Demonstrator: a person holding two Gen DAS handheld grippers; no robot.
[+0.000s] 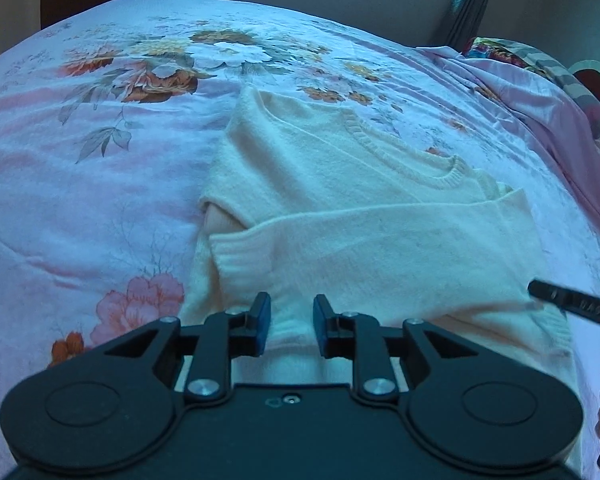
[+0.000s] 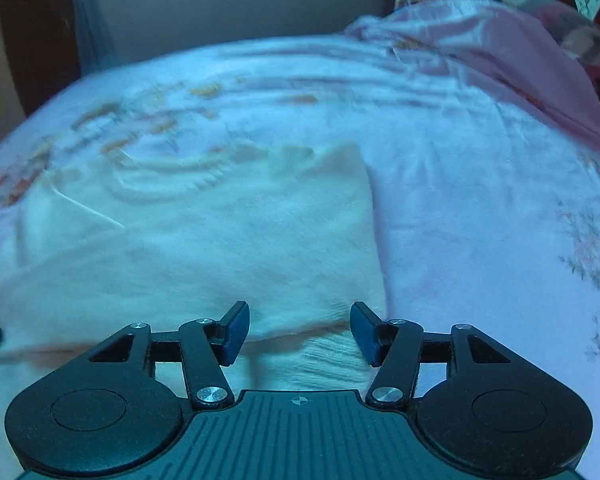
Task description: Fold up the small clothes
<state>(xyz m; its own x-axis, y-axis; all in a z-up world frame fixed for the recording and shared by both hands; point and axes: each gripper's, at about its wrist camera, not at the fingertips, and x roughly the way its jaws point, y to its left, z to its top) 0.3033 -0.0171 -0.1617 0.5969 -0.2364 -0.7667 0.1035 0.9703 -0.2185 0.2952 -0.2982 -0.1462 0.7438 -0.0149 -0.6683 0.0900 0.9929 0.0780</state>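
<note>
floral bedsheet (image 1: 100, 184) | cream sweater (image 1: 340, 200) sleeves folded | left tool (image 1: 291, 322) spread, low | right tool (image 2: 299, 330) spread, low

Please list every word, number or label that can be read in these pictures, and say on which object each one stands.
No text reads with certainty.
Dark gripper part at the right edge of the left wrist view: faint embossed characters, too small and blurred to read.
Cream sweater: no label visible.
Floral bedsheet: pattern only.

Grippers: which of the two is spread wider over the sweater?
The right gripper: its fingers stand clearly farther apart than the left gripper's. Both are open above the cream sweater, holding nothing.
</note>
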